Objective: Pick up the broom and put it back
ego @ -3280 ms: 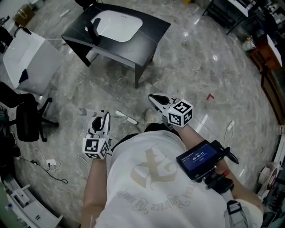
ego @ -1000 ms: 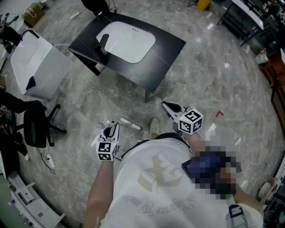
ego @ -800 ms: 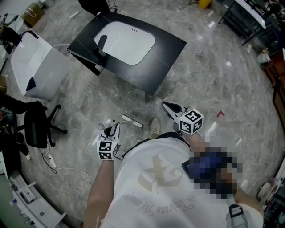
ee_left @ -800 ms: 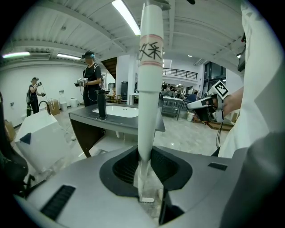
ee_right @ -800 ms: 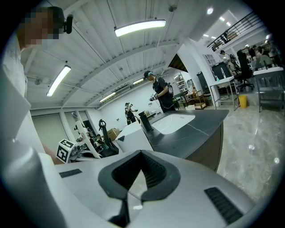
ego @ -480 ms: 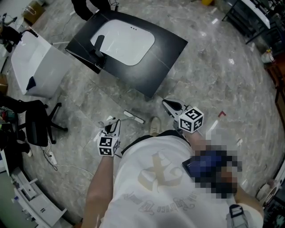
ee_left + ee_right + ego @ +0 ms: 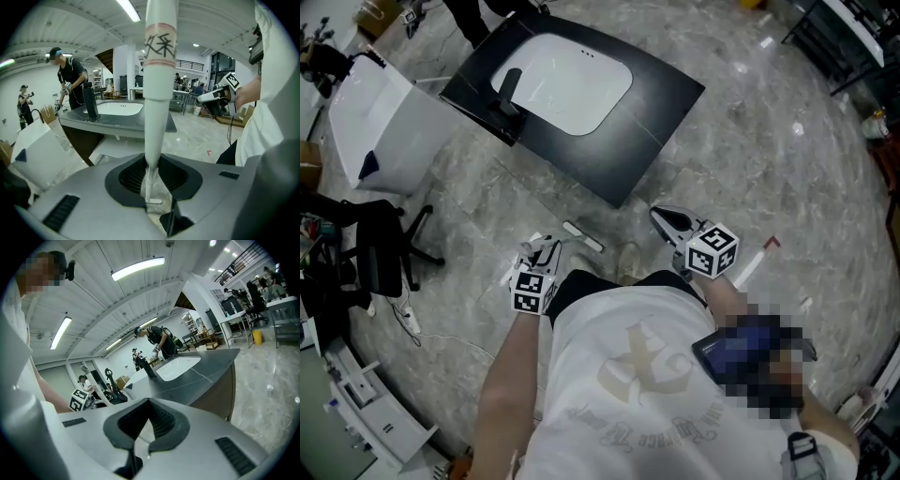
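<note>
Floor (image 7: 769, 169) of veined grey stone fills the head view. The biggest thing on it is a black table (image 7: 666, 103) with a white basin (image 7: 567, 84) set into its top, standing just ahead of the person. A white panel (image 7: 389, 131) stands to the table's left, and an office chair (image 7: 370, 253) sits nearer the person on that side.

The broom (image 7: 158, 93) is already off the ground. Its white handle, ringed with red bands, rises out of the left gripper (image 7: 154, 187), whose jaws are clamped on the handle's narrowing end. From above, a short white bar (image 7: 583, 237) just ahead of that gripper is probably the same handle foreshortened. The bristle end shows in no view. The right gripper (image 7: 145, 432) is held out on the other side, its jaws a little apart with nothing between them.

The handle looks stiff, smooth and light, so it may twist or slip in a single pinch. A second hold further along with the free gripper would likely steady it. The table edge is the main thing to swing clear of, and a thin cable (image 7: 441, 333) trails loose on the floor to the left.
</note>
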Available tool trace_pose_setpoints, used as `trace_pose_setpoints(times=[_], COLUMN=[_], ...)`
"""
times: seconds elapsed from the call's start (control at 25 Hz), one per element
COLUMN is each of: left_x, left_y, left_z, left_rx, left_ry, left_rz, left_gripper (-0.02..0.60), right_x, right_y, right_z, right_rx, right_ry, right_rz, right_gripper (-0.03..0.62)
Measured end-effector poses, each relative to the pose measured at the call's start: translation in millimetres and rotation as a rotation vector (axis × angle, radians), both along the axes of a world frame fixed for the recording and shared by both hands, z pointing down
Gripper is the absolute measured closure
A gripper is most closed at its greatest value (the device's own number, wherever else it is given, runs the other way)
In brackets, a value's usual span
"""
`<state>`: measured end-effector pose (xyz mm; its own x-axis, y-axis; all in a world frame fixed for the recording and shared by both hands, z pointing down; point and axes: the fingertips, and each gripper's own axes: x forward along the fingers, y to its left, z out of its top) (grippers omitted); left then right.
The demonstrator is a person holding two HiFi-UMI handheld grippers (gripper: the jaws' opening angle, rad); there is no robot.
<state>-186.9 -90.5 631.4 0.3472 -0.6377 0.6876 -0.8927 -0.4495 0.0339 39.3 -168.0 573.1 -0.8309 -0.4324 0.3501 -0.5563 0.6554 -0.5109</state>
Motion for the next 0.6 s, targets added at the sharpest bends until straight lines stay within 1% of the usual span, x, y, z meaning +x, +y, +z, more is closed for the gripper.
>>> trace_pose_setpoints(times=[0.12,0.32,0.44,0.6], left_x=[2.2,1.3,1.1,2.3], left_y=[-10.1,-11.5,-14.7,-18.5], left_z=[11.6,43.5,53.3,64.6], left_rx=[-0.018,-0.087,-0.110,-0.121], left_ry=[-0.011,-0.043,-0.040,-0.033], left_rz=[0.022,0.075,0.071,0.069], left_gripper=[0.488,0.489,0.489,0.489], right_x=[1.5,6.8,14.5,28.1], right_y=[-3.8,-6.7,-6.2,-1.4], right_z=[1.6,1.0,0.2,0.6], right_rx=[-0.006,-0.008,-0.011,-0.018], right_ry=[0.004,0.021,0.039,0.061], right_rz=[0.003,0.012,0.028,0.062], right_gripper=[0.577,0.577,0.577,0.577])
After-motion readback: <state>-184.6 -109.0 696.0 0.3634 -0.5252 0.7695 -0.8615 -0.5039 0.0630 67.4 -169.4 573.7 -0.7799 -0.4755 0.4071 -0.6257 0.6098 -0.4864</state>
